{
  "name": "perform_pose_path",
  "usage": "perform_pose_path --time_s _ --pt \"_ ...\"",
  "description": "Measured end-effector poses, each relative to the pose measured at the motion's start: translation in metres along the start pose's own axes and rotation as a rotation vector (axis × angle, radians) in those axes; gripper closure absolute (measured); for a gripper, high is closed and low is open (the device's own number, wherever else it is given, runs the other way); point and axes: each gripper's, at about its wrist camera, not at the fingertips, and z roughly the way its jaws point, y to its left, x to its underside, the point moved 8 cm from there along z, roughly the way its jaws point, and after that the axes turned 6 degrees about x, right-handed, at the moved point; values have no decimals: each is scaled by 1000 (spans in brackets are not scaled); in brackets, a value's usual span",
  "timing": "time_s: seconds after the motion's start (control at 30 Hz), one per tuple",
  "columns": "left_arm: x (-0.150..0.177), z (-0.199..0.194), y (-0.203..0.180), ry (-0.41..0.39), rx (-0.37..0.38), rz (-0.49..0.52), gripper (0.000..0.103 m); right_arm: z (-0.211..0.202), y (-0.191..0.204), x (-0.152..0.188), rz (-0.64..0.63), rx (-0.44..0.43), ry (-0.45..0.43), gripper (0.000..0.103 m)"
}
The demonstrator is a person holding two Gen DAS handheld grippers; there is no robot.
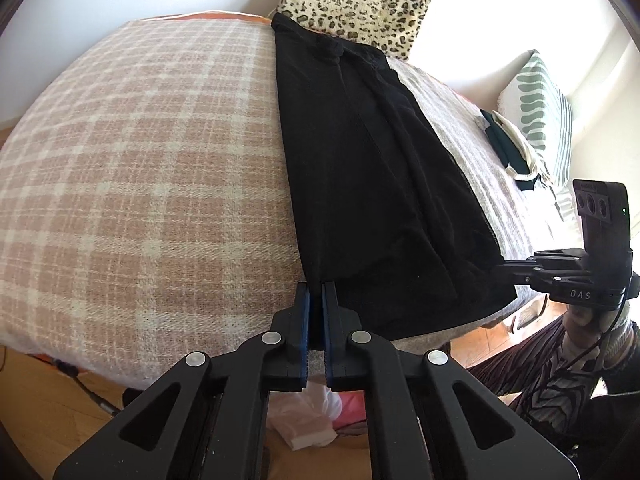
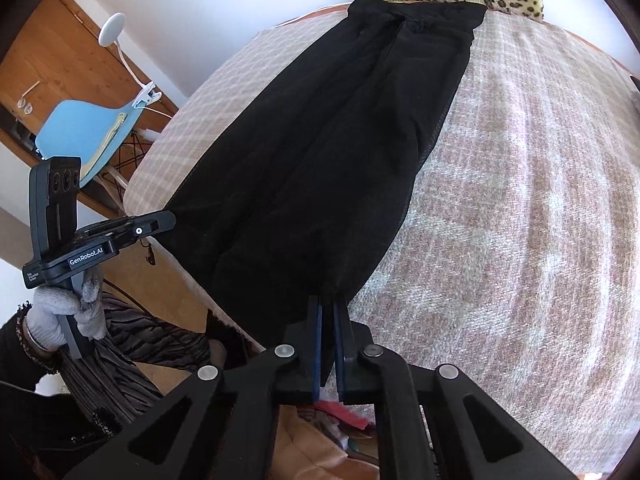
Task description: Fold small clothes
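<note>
The black garment [image 1: 372, 168] lay lengthwise on the plaid blanket [image 1: 140, 152] covering the bed, its far end toward a leopard-print cushion [image 1: 356, 0]; the left tongs [image 1: 317, 292] were clenched on one near corner of its hem; the right tongs [image 2: 329, 308] were clenched on the other near corner; a folded green-and-white item [image 1: 508, 140] rested beside a striped pillow [image 1: 540, 108].
</note>
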Motion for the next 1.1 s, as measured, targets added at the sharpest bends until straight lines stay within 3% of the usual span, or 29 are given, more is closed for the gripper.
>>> perform_pose_path --time_s 0.13,0.23,0.37,0.4,0.47,0.5,0.67,0.93,1.1 --pt "-2 -8 -1 5 -64 60 95 3 7 5 -64 34 45 100" --pt "-6 -19 -4 -1 -76 88 89 -8 2 6 -92 26 59 91" --pt "-17 -33 -8 -25 -96 136 83 -36 -7 -10 -91 2 -24 72" --pt "-21 -34 -9 -31 -88 144 82 -44 -11 -18 -79 -4 -55 72" --pt "-30 -34 -11 -35 -75 157 65 -56 -22 -35 -43 -7 -112 71" --pt "-35 -34 -12 -44 -72 168 63 -60 -28 -43 -29 -2 -133 71" --pt "-44 -24 -6 -35 -44 150 63 -55 -43 -55 33 -1 -157 70" --pt "-19 -7 8 55 67 34 63 -20 -27 -21 58 -80 -54 65" --pt "-1 -2 2 87 108 24 63 -8 -19 -9 69 -114 -15 65"
